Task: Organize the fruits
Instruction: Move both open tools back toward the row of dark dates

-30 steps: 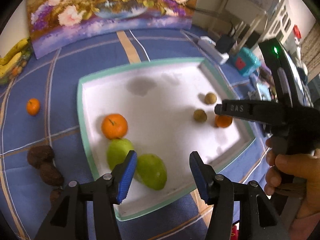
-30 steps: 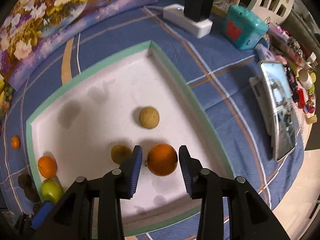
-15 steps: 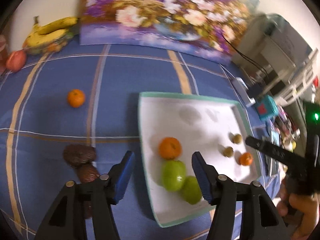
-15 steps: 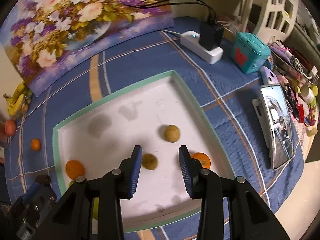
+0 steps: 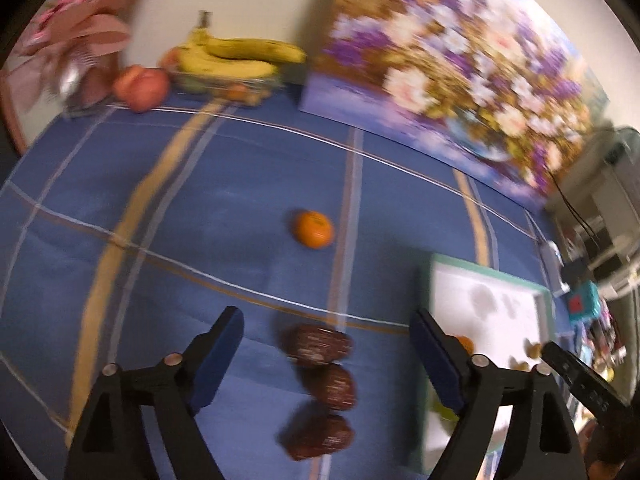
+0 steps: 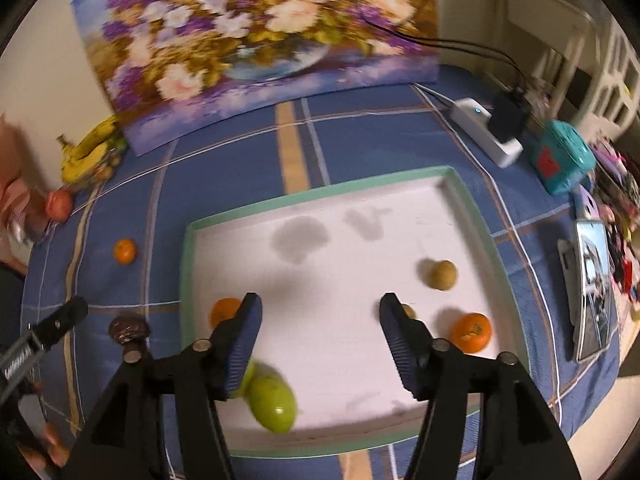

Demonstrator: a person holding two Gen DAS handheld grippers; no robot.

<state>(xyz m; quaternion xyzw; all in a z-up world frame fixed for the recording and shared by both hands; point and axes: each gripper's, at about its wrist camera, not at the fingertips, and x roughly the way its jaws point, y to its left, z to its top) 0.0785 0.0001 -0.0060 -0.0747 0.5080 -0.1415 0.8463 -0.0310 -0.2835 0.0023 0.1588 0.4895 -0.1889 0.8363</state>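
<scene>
A lived-in home room: blue plaid tablecloth (image 6: 360, 140), floral painting (image 6: 256, 40) propped against the wall. Left of the painting, bananas (image 5: 236, 56); right of it, a power strip (image 6: 486, 130), white shelving (image 6: 608, 60) and a propped phone (image 6: 594, 288).
</scene>
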